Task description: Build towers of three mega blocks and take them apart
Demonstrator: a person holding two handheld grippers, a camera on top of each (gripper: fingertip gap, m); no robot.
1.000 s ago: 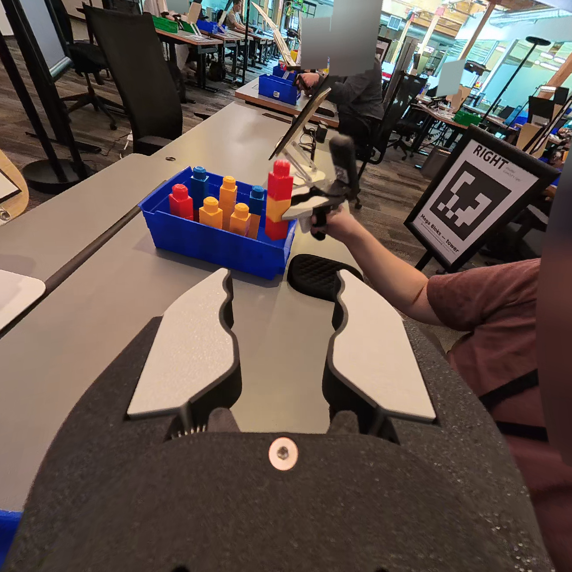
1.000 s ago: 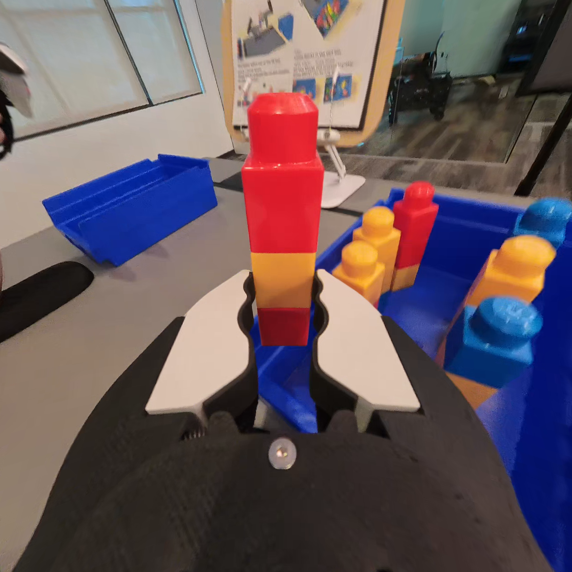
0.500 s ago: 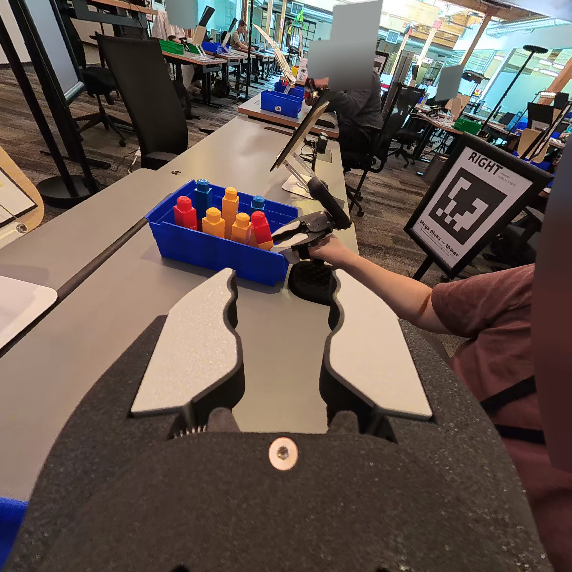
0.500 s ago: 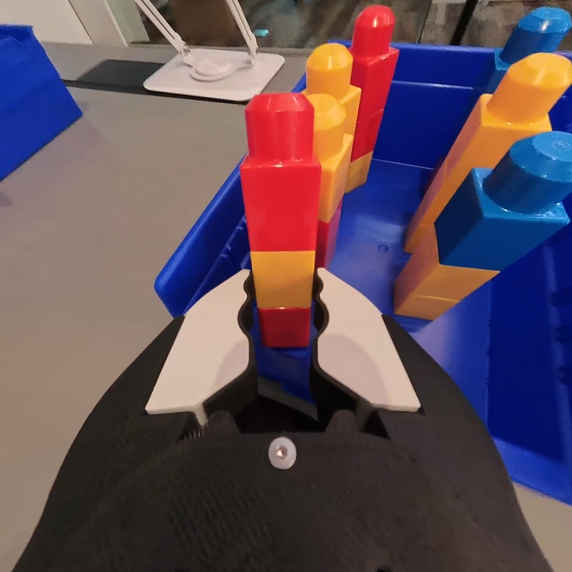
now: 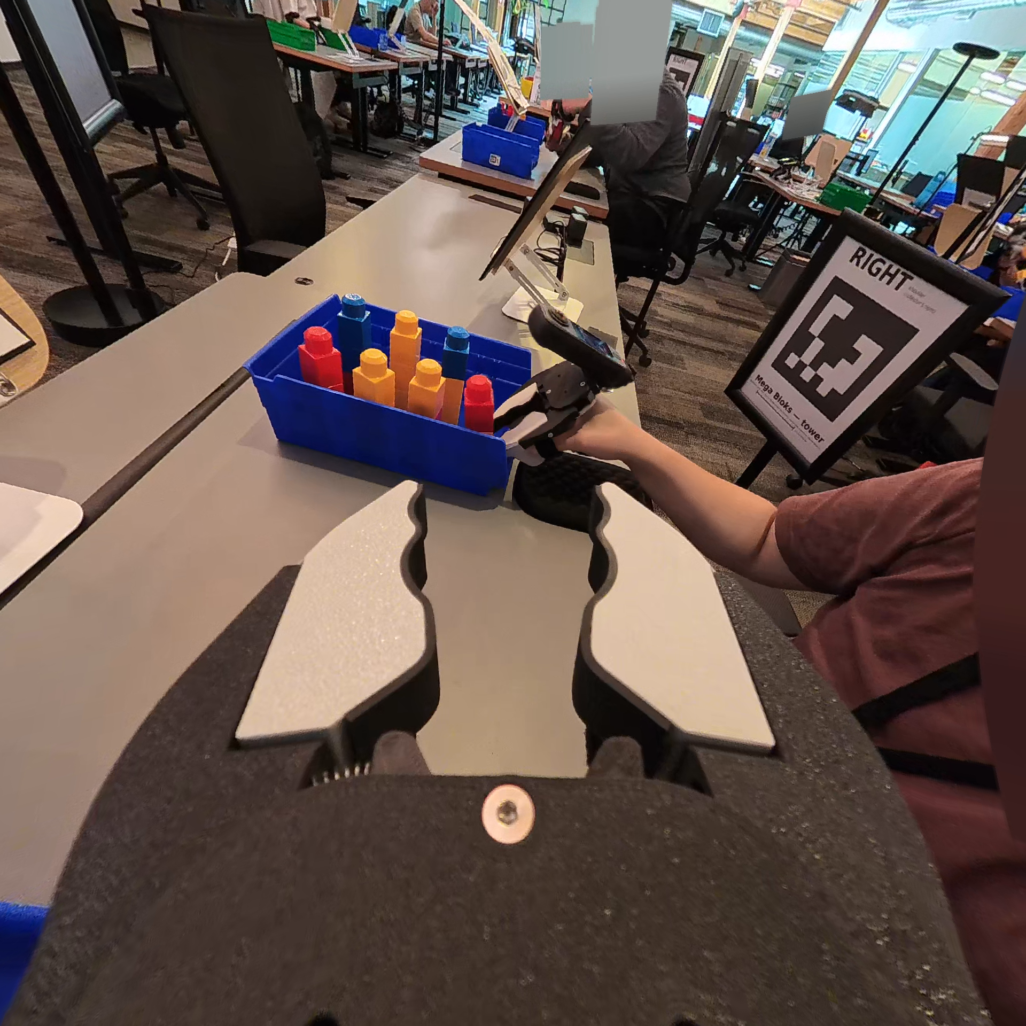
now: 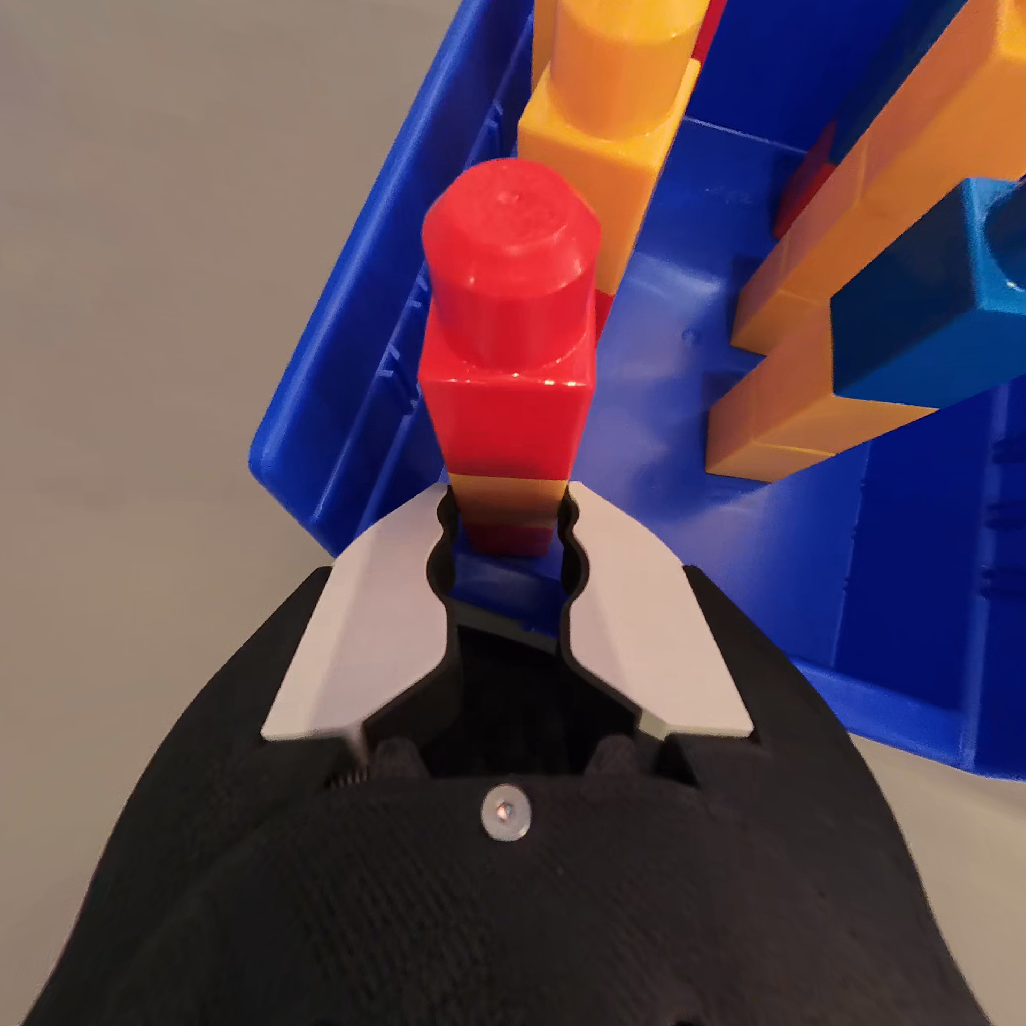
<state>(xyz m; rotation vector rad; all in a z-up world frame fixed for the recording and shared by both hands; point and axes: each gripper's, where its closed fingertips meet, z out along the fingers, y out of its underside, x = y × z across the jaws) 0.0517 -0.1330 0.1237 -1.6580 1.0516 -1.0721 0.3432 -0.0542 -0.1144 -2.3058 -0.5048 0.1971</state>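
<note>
Holding the three-block tower by its lower part, I had my right tongs shut on it, the pads pressed against the orange middle block on both sides, with the dark red bottom block sitting just inside the fingertips; I gripped it low, I judge, so that the upper red block and its stud stayed free and the base could go down onto the floor of the blue bin without my fingers fouling the neighbours; the tower was at the near corner of that bin, close to the side wall, its foot inside the rim and at or near the floor, though I could not tell whether it touched.

My left tongs I kept out of the way, well apart from the bin over the bare grey table; its jaws stood wide open with nothing between them but tabletop; it had no part in this step, so I held it back where it could not knock the other towers standing upright in the bin.

As for direction: the tower's long axis ran from the red base through the orange block to the red top; from the left side it stood close to upright, stud upward, at the end of the bin nearest my right hand; in my right wrist's view it ran away along the fingers, because I had tipped the tongs steeply downward; a yellow-orange tower stood just behind it, so I judged the spot tight.
</note>
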